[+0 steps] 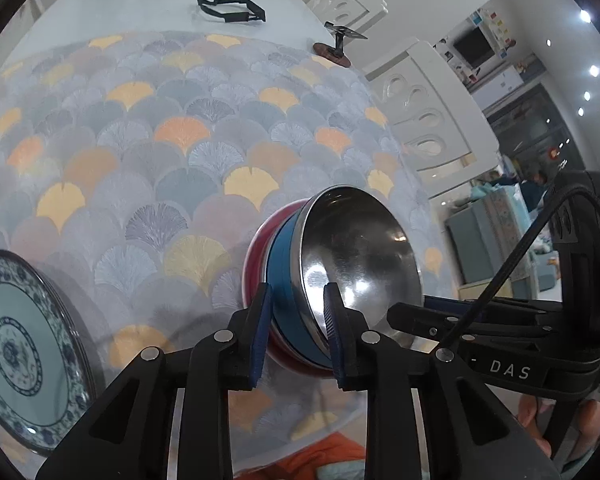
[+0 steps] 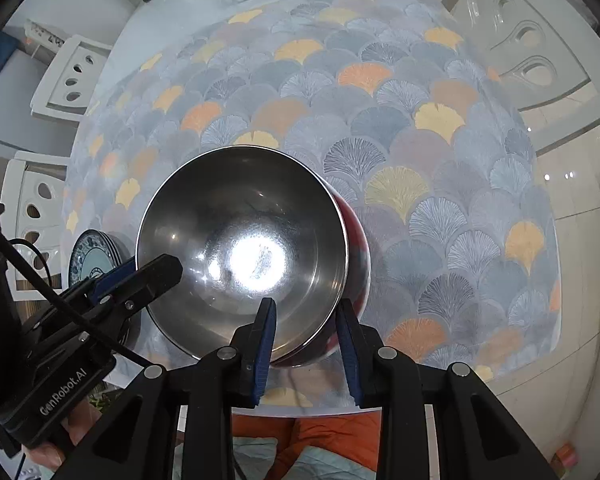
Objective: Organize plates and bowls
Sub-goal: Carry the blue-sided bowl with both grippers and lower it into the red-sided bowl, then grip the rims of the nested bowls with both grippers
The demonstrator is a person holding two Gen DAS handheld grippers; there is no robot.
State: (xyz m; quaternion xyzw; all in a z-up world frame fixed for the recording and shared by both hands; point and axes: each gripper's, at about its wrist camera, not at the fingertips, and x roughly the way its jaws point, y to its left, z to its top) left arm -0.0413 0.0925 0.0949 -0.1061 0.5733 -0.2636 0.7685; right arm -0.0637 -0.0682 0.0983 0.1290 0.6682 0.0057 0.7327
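1. Straddling the near rim of the nested bowl stack (image 1: 300,280), the left gripper (image 1: 296,332) has one blue pad outside the wall and one inside the steel bowl (image 1: 360,248); the jaws look closed onto the rim, gripping the stack.
2. The stack reads as a steel-lined blue bowl seated in a red bowl (image 1: 256,248), resting on the fan-patterned tablecloth (image 1: 160,140) near the table's front edge.
3. The right gripper (image 2: 306,336) straddles the same stack's rim from another side: one pad inside the steel bowl (image 2: 244,240), one outside against the red bowl (image 2: 356,264). Pads appear to sit against the wall, though whether they truly pinch it I cannot tell.
4. The blue-and-white plates (image 1: 24,352) lie stacked left of the bowl stack, apart from it.
5. Judgement, step in hand: bowls are nested and plates stacked; the bowl stack is under two-handed hold, likely for placing or final alignment.
6. Judgement, next move: keep both grips level so the nested bowls do not separate or tip, then set the stack down clear of the plates before opening.
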